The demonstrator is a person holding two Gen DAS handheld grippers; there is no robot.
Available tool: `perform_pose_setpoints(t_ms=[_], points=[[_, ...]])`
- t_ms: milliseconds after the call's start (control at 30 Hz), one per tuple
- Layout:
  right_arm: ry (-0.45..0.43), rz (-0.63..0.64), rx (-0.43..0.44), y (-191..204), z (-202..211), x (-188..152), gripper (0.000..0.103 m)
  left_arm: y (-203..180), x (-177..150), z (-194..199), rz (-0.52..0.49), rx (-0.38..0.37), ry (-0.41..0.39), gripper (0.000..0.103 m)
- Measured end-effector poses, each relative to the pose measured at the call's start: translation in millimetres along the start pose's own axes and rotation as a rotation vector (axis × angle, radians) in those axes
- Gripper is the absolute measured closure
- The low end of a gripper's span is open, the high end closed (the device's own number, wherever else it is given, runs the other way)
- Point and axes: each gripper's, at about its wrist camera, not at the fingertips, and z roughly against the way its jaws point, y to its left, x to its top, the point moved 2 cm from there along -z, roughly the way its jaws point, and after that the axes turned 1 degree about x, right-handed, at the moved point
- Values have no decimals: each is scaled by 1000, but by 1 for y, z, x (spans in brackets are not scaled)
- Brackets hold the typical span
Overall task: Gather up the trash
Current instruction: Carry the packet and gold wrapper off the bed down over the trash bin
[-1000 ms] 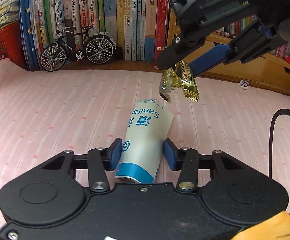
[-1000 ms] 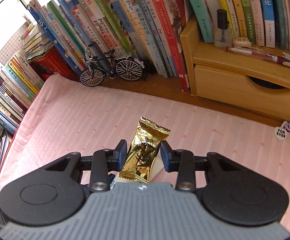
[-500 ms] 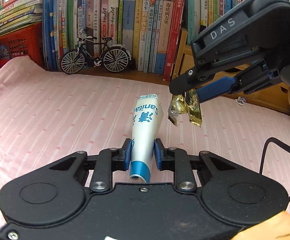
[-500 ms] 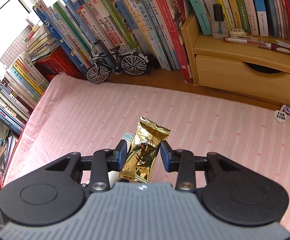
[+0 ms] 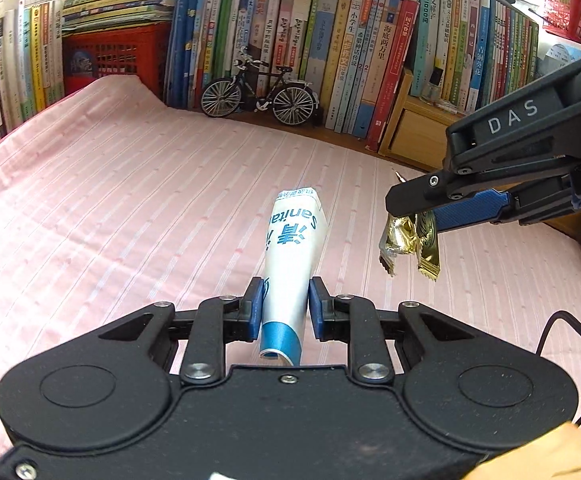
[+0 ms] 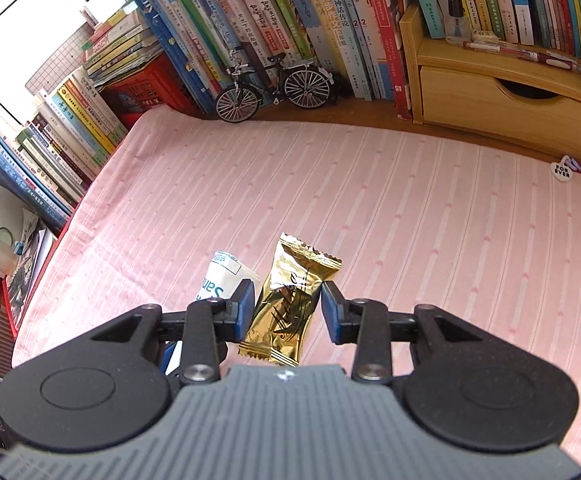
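Note:
A white and blue wet-wipe packet (image 5: pixel 290 264) is pinched between the blue pads of my left gripper (image 5: pixel 284 306), squeezed narrow and lifted off the pink striped cloth (image 5: pixel 110 208). My right gripper (image 6: pixel 288 304) is shut on a gold snack wrapper (image 6: pixel 290 304), held above the cloth. In the left wrist view the right gripper (image 5: pixel 414 216) hangs at the right with the gold wrapper (image 5: pixel 408 246) dangling from it. In the right wrist view the white packet (image 6: pixel 220 280) shows just left of the wrapper.
Rows of books (image 5: pixel 330 48) line the back and left. A model bicycle (image 5: pixel 258 94) stands before them, beside a red crate (image 5: pixel 118 56). A wooden drawer shelf (image 6: pixel 502 92) is at the back right. A heart-shaped tag (image 6: pixel 561 171) lies on the cloth.
The left gripper closed on the white packet and lifted it off the cloth. Both grippers drew back from the books, the right one still carrying the gold wrapper.

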Motion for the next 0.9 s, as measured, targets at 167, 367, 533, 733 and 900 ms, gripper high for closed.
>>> perform_pose_setpoints(t_ms=[167, 367, 533, 733, 900], points=[[-4, 8, -2, 25, 19, -41, 62, 20, -32, 47, 25, 8, 0, 81], [-18, 26, -5, 66, 48, -102, 62, 49, -83, 114, 37, -3, 15, 81], [-26, 4, -2, 97, 70, -160, 62, 72, -131, 169, 13, -3, 39, 81], [-6, -27, 4, 124, 82, -222, 62, 94, -179, 219, -10, 1, 67, 81], [32, -40, 12, 142, 82, -266, 62, 115, -213, 240, 42, 20, 110, 81]])
